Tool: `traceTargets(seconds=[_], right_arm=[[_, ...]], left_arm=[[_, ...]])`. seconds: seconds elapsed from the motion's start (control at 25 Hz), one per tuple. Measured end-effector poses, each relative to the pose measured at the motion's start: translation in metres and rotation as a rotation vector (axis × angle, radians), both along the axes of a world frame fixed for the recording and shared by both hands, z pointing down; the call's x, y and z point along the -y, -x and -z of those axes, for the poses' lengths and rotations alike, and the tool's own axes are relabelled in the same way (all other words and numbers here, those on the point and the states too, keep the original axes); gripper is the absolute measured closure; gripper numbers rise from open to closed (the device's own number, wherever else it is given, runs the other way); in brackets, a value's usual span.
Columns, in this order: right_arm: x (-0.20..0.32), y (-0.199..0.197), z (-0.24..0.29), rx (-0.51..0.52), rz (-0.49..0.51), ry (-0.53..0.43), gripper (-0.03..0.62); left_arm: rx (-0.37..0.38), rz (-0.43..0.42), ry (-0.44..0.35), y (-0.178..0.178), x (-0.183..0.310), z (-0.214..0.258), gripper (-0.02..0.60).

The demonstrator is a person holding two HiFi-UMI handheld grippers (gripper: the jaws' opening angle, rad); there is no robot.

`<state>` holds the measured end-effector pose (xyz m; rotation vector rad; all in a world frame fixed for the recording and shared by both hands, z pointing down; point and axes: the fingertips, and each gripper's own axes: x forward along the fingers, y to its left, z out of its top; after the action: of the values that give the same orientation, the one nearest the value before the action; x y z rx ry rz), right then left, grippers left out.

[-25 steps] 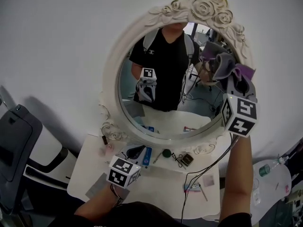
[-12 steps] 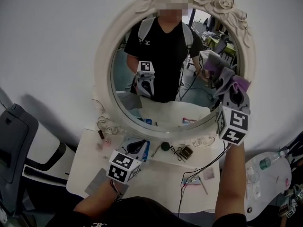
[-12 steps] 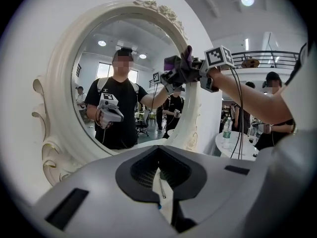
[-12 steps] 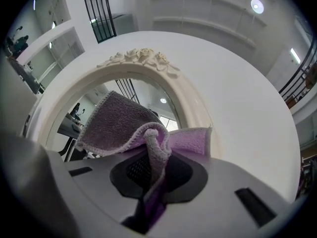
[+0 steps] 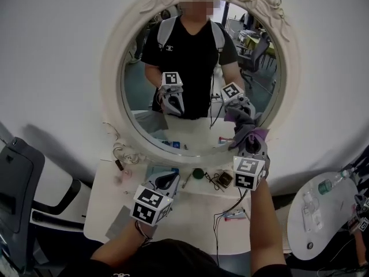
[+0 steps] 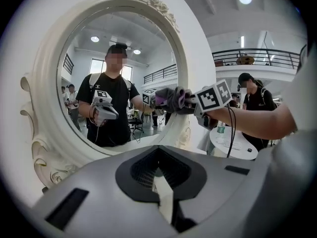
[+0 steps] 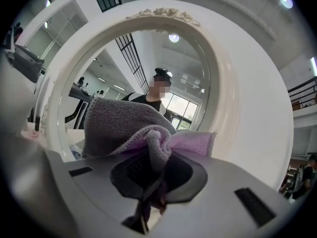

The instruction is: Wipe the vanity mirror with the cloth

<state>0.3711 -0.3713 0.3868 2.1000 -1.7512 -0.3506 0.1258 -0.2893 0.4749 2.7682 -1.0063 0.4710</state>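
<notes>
The oval vanity mirror in its ornate white frame [image 5: 110, 79] hangs on the wall above the table. My right gripper [image 5: 248, 136] is shut on a grey and purple cloth [image 5: 244, 124], which is held against the lower right of the glass. In the right gripper view the cloth [image 7: 128, 127] bunches out of the shut jaws [image 7: 148, 182] in front of the mirror frame [image 7: 233, 98]. My left gripper [image 5: 167, 182] hangs low over the vanity table, shut with nothing in it. The left gripper view shows its jaws [image 6: 159, 182] closed, with the cloth [image 6: 171, 98] at the mirror's edge [image 6: 44, 83].
The white vanity table [image 5: 190, 221] carries small items: a dark round object [image 5: 199, 188], a small box [image 5: 225, 179] and cables. A grey chair [image 5: 17, 195] stands at the left. A round white side table [image 5: 323, 218] with a water bottle [image 5: 331, 183] stands at the right.
My right gripper has carried the cloth down the right side of the glass, from the upper right to the lower right. The left gripper has stayed over the table.
</notes>
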Motion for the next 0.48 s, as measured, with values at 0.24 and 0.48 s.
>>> traceTargets(seconds=[0.24, 0.48], right_arm=[[0.005, 0.017, -0.056, 0.008, 0.019, 0.154, 0.548], [0.001, 0.044, -0.068, 0.123, 0.081, 0.334, 0.548]], left_arm=[[-0.012, -0.008, -0.025, -0.003, -0.006, 0.008, 0.581], [-0.05, 0.029, -0.039, 0.013, -0.016, 0.022, 0.581]])
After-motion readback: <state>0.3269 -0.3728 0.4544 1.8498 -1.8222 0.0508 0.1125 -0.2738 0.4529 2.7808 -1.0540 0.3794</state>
